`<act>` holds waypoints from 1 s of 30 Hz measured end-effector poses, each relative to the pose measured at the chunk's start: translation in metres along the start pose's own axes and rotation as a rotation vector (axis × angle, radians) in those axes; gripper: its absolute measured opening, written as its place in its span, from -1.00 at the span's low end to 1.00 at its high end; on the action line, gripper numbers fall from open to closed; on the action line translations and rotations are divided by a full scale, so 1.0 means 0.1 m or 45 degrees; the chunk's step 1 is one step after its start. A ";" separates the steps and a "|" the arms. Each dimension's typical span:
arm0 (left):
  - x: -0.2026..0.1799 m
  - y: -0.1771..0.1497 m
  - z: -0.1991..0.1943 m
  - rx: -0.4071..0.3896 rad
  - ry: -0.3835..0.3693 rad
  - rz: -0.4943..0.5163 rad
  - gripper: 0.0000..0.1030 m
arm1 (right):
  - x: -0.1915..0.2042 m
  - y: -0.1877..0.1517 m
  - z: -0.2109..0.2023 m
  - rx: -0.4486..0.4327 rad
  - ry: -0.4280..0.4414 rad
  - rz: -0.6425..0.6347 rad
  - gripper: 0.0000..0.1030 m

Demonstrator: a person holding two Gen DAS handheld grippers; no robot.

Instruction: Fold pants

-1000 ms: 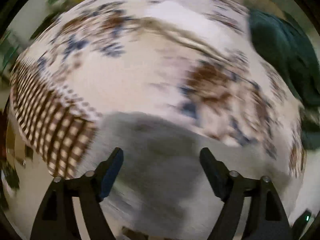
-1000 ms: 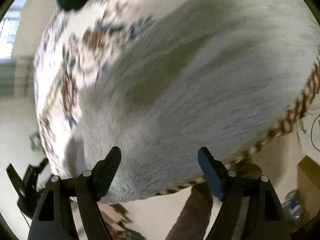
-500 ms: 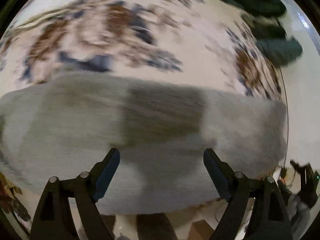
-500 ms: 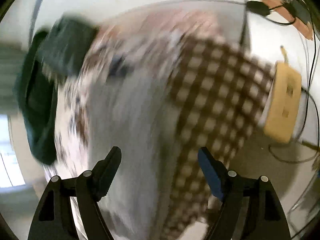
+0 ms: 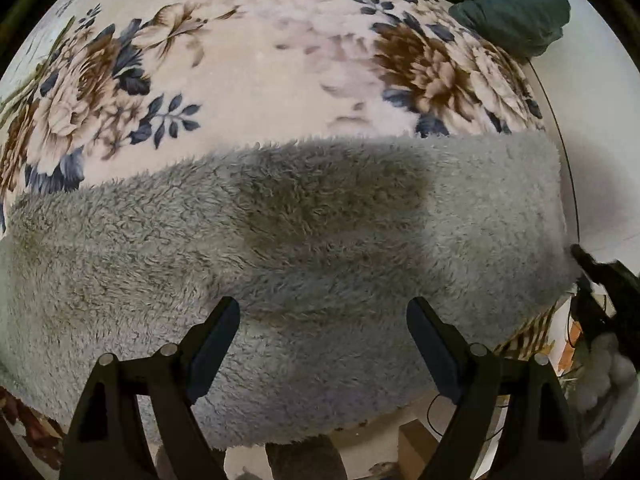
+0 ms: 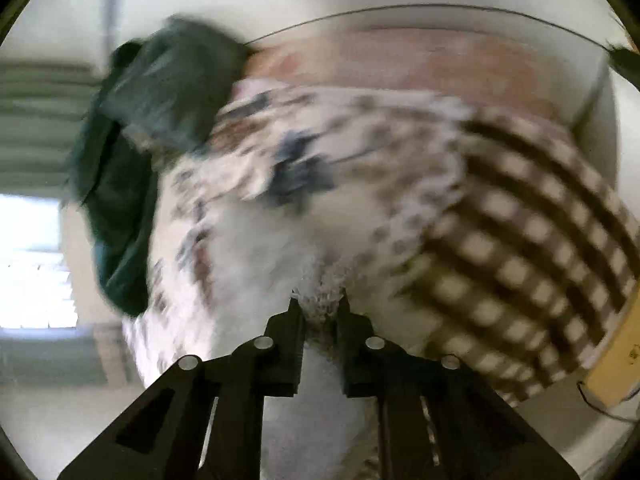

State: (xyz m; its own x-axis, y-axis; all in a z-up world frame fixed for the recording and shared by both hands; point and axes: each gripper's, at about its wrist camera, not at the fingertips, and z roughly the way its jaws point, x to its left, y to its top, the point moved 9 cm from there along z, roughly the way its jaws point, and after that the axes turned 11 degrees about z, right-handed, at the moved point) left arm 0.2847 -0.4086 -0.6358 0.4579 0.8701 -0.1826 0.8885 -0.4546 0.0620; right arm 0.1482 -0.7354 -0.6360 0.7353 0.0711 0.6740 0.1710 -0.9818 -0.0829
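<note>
Closest to me, the right gripper (image 6: 319, 308) has its jaws pressed nearly together on a tuft of pale grey fleece, pinching an edge of the pants (image 6: 256, 280) right at its tips. Its view is smeared, so I cannot say which edge that is. The left gripper (image 5: 323, 344) hangs just above the same garment with its jaws spread wide and nothing between them.

From the left side the pants (image 5: 280, 248) read as one long fuzzy grey band running straight across in front of that gripper, its long axis crosswise to the fingers, lying flat on a floral blanket (image 5: 248, 64). The near edge hangs towards the gripper; the far edge lies along the flowers. The right gripper looks to be the one committed, already gripping, while the left sits over the middle of the band, so I judge the fold will turn on the left closing on the near edge.

Past the fleece a brown checked cloth (image 6: 532, 256) shows on the right. Farthest off, a dark green garment (image 5: 516, 20) is bunched at the blanket's far corner.
</note>
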 end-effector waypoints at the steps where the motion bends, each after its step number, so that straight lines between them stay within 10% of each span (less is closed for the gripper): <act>1: 0.02 0.00 0.01 0.003 0.002 -0.008 0.65 | 0.12 -0.13 0.01 0.045 0.046 -0.043 -0.73; 8: 0.09 -0.07 0.12 0.047 -0.022 -0.062 0.65 | 0.20 -1.01 0.30 0.485 0.045 -0.254 -0.56; 13: 0.11 -0.09 0.13 0.052 -0.039 -0.068 0.65 | -0.24 -0.33 0.04 0.162 0.048 0.070 0.25; 16: 0.12 -0.12 0.17 0.061 -0.057 -0.092 0.65 | -0.64 0.04 0.17 0.083 0.019 0.324 0.25; 20: 0.11 -0.14 0.18 0.070 -0.080 -0.120 0.65 | -0.76 0.03 0.76 0.292 0.057 0.478 0.21; 23: 0.10 -0.14 0.17 0.067 -0.073 -0.106 0.65 | -0.47 0.04 0.75 0.130 0.009 0.261 -0.68; 27: 0.12 -0.12 0.17 0.060 -0.065 -0.099 0.65 | -0.02 0.08 0.39 -0.198 -0.090 -0.122 -0.74; 30: 0.14 -0.13 0.20 0.060 -0.064 -0.108 0.65 | -0.23 0.21 0.65 -0.169 -0.396 -0.147 -0.68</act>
State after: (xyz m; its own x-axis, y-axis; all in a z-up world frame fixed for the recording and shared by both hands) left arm 0.2792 -0.3943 -0.6583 0.3781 0.8957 -0.2341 0.9211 -0.3893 -0.0022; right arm 0.1774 -0.7463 -0.7012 0.8840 0.2131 0.4162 0.1929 -0.9770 0.0905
